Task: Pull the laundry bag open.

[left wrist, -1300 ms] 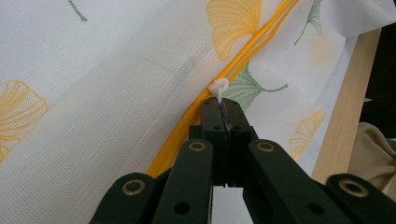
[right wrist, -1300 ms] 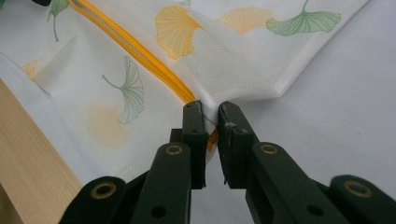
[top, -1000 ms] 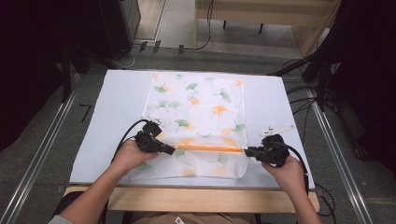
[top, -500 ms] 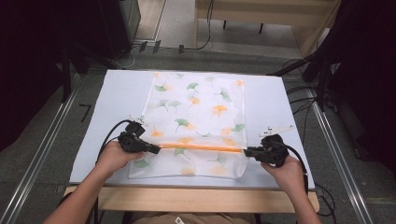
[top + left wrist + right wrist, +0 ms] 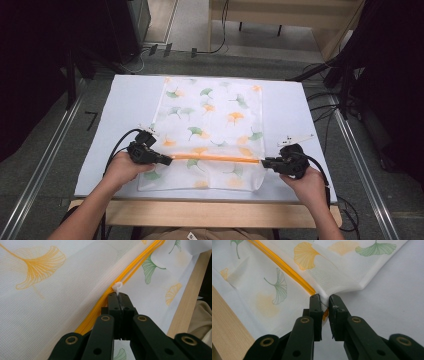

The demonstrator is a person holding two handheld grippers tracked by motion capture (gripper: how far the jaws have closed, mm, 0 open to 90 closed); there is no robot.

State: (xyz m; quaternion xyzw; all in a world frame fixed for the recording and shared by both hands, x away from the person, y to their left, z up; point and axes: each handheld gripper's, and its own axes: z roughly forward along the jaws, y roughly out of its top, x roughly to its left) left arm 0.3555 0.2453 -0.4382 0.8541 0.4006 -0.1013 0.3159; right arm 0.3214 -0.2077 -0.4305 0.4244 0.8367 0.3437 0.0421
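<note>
You are pinching the small white zipper pull (image 5: pixel 117 287) with your left gripper (image 5: pixel 167 159), its jaws pressed tight together on the tab. The pull is sitting right at the jaw tips, on the orange zipper (image 5: pixel 215 158) that is running across the near part of the mesh bag (image 5: pixel 210 115). The bag, printed with green and orange leaves, is lying flat on the white table (image 5: pixel 115 110), its near edge close to you. Your right gripper (image 5: pixel 264 161) is gripping the bag's right edge where the zipper ends, with fabric and the orange zipper end bunching between its nearly closed jaws. The zipper is stretching in a straight line between your two grippers, which are well apart at opposite sides of the bag.
</note>
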